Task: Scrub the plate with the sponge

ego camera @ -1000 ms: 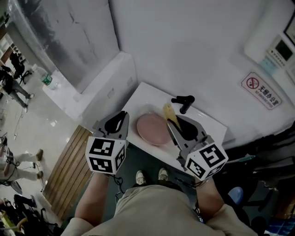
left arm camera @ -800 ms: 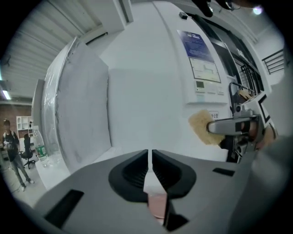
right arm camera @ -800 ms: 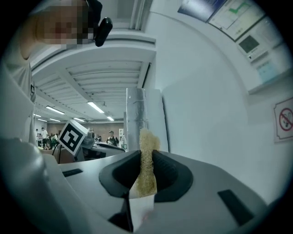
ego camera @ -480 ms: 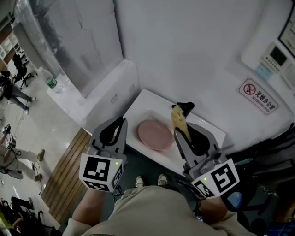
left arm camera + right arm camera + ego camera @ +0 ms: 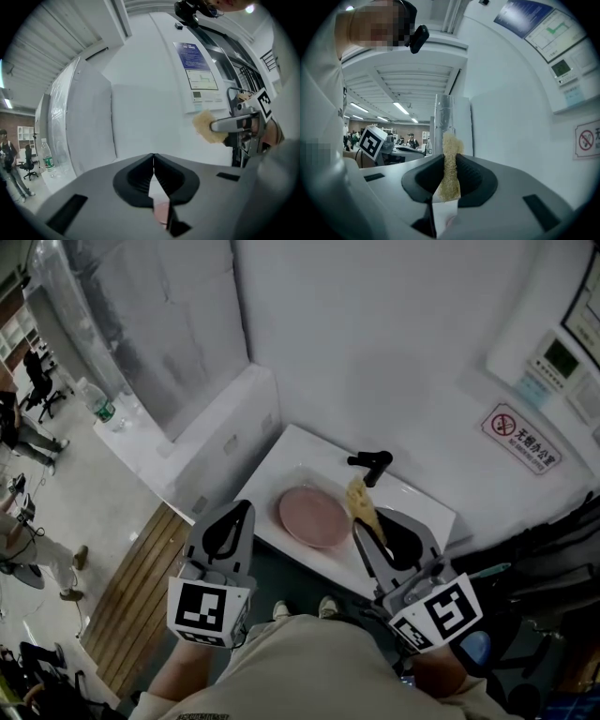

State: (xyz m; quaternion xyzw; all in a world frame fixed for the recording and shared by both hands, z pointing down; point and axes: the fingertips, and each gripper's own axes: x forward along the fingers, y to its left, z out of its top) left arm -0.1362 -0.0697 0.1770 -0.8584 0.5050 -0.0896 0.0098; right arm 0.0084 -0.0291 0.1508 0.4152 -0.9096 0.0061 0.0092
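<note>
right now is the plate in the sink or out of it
In: the head view shows the pink plate lying inside the white sink, beside the black faucet.

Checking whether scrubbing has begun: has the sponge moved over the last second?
Yes. The sponge, clamped in the right gripper, has pulled back from the faucet toward the person, and is now beside the plate's right edge.

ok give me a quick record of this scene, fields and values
plate: pink, lying in white sink
faucet: black, behind plate
sponge: yellowish, raised, not touching plate
right gripper: shut on sponge
left gripper: jaws together, nothing between them
</note>
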